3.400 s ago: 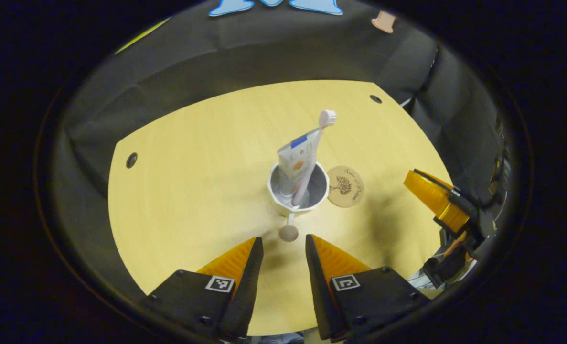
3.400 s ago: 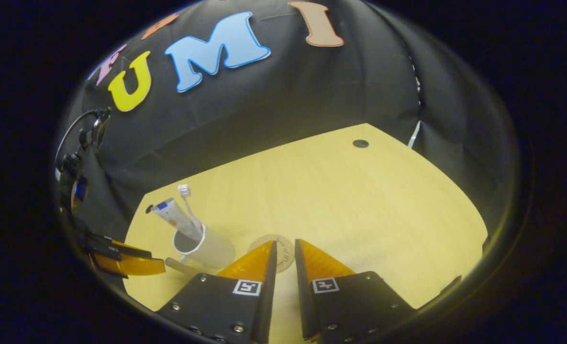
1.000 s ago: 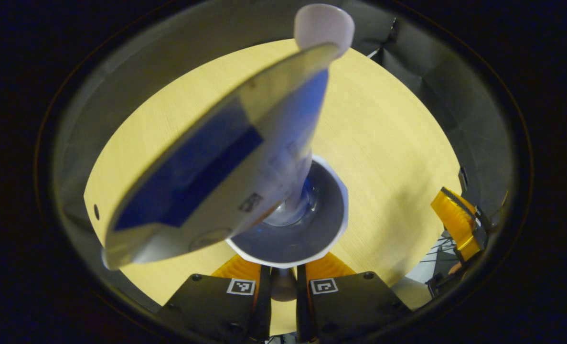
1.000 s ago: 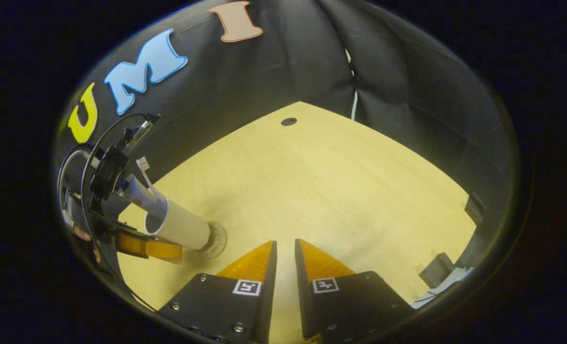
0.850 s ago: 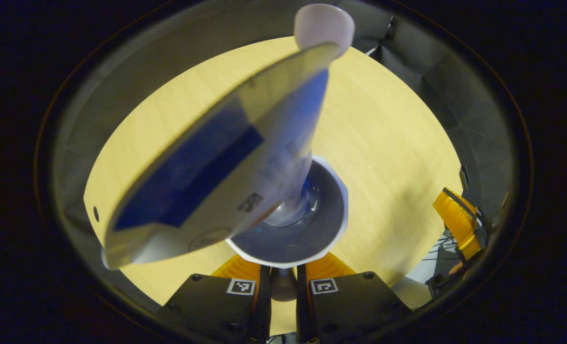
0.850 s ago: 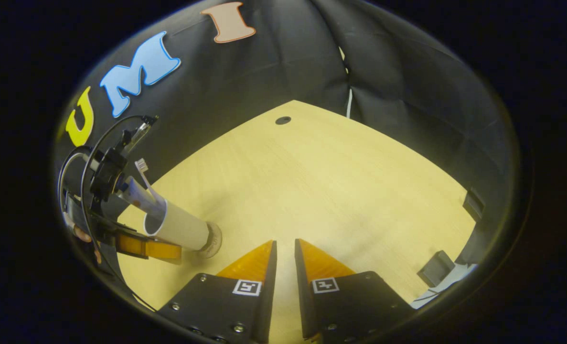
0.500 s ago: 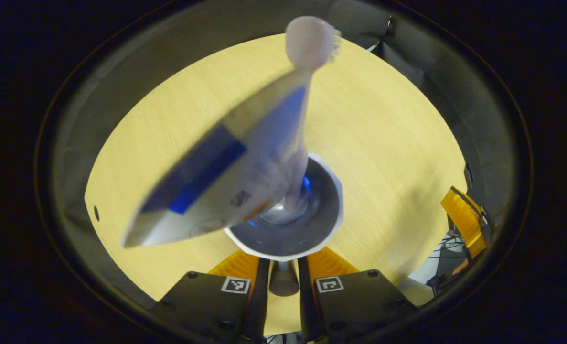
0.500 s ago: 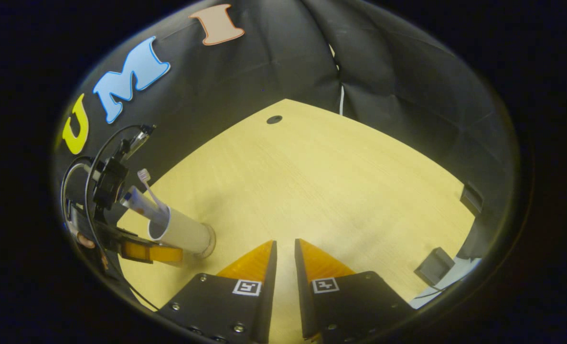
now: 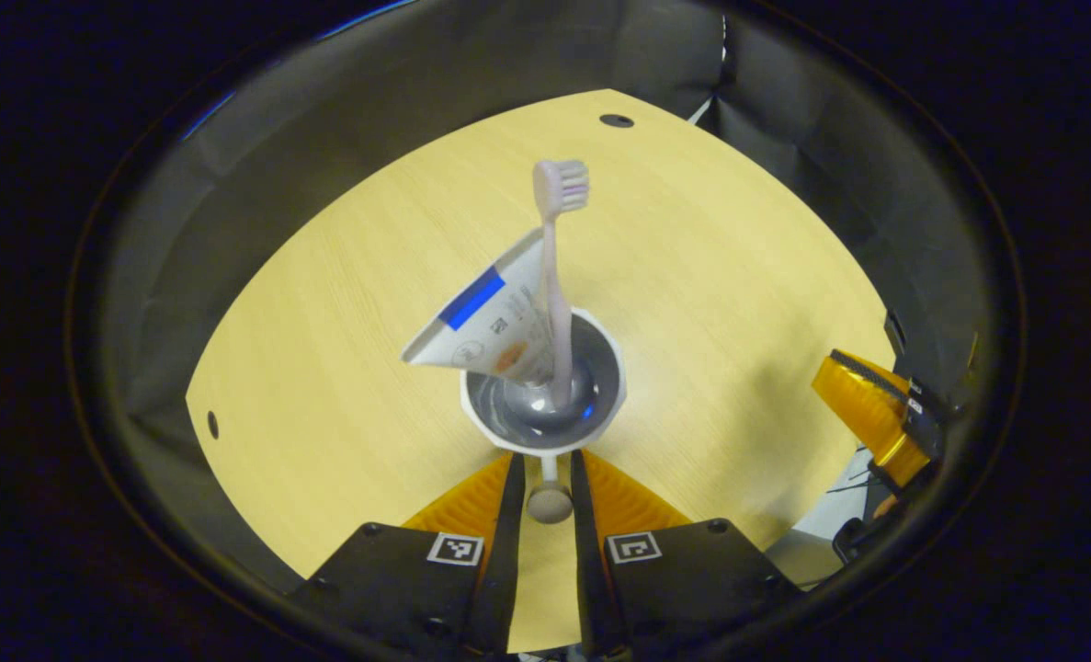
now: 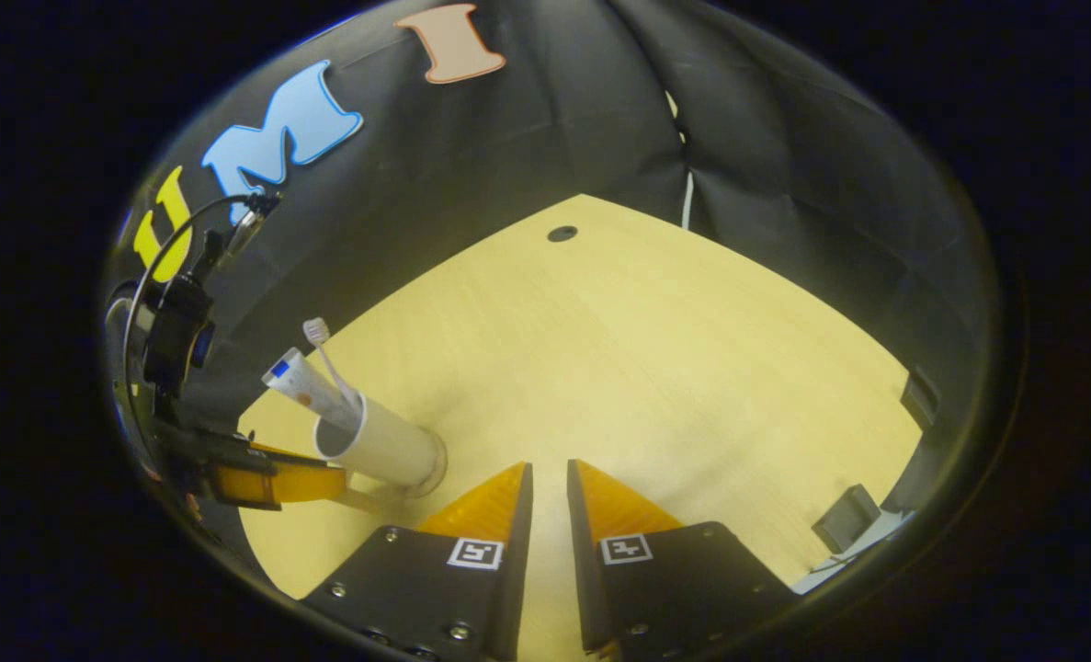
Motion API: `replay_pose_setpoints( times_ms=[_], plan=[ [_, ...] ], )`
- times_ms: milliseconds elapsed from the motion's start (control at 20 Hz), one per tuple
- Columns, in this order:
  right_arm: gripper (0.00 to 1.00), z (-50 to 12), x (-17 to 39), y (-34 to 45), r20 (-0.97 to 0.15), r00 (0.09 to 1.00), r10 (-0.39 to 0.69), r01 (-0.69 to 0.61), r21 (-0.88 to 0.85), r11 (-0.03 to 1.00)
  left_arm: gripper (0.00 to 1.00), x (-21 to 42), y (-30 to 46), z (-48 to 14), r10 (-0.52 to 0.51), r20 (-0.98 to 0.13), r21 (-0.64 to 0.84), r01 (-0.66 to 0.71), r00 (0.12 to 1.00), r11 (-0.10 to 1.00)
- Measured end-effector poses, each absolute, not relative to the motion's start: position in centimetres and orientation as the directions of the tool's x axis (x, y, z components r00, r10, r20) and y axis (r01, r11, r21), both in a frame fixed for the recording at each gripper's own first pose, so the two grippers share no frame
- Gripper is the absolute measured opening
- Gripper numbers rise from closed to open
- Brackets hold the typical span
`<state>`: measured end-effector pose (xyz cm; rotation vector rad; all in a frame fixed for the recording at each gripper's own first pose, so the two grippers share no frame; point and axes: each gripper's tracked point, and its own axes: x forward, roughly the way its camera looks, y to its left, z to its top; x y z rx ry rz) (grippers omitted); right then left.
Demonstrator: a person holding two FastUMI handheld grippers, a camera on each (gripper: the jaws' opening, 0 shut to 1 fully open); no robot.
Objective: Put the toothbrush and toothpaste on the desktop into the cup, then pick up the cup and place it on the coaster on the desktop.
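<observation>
A white cup (image 9: 600, 368) stands on the wooden table (image 9: 324, 303) with a toothpaste tube (image 9: 481, 322) and a toothbrush (image 9: 554, 276) leaning in it. Its handle knob (image 9: 550, 504) lies between the fingers of my left gripper (image 9: 546, 455), which are slightly parted around it. In the right gripper view the cup (image 10: 384, 446) rests on the coaster (image 10: 438, 467); a thin edge of the coaster peeks out under its base. There the left gripper (image 10: 274, 483) is level with the handle. My right gripper (image 10: 548, 464) hovers shut and empty over bare table to the cup's right.
Cable holes (image 9: 616, 120) (image 9: 211, 425) mark the table's far corners. The black cloth wall closes in behind. A small dark box (image 10: 844, 519) sits past the table's right edge. The right gripper (image 9: 871, 409) shows at the table's right edge in the left gripper view.
The cup came down onto the coaster. The left fingers loosened slightly and drew back along the handle, so the cup looks smaller. The right gripper barely moved.
</observation>
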<state>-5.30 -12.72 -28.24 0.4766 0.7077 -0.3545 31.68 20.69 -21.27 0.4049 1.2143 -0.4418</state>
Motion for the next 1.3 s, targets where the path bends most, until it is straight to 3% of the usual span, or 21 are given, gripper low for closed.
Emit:
replay_pose_setpoints(
  times_ms=[50, 150, 500, 900, 1100, 1300],
  plan=[
    [0.24, -27.8, -4.7, -11.6, -0.683, 0.717, -0.138, 0.443, 0.293, 0.847, 0.35, 29.5, 22.7, -18.1, -0.117, -0.944, 0.066, 0.524, 0.308, 0.849],
    [0.24, -26.6, -3.6, -10.2, -0.667, 0.736, -0.115, 0.398, 0.289, 0.871, 0.35, 31.7, 25.5, -14.2, -0.134, -0.924, 0.072, 0.506, 0.358, 0.859],
    [0.24, -20.6, -0.7, -6.2, -0.572, 0.819, -0.034, 0.211, 0.245, 0.946, 0.35, 30.8, 28.5, -7.2, -0.159, -0.774, 0.101, 0.367, 0.612, 0.925],
    [0.24, -8.7, 3.2, -1.5, -0.338, 0.940, 0.055, 0.007, 0.180, 0.984, 0.36, 30.5, 32.8, 7.5, -0.139, -0.373, 0.061, 0.174, 0.917, 0.983],
    [0.24, -1.5, 3.9, 0.3, -0.183, 0.979, 0.087, -0.059, 0.150, 0.987, 0.35, 30.3, 34.3, 17.1, -0.071, -0.131, 0.010, 0.073, 0.989, 0.997],
    [0.24, 3.5, 3.1, 1.7, -0.052, 0.994, 0.094, -0.088, 0.120, 0.989, 0.34, 29.0, 35.9, 22.7, -0.025, 0.060, -0.016, 0.026, 0.998, 1.000]
  ],
)
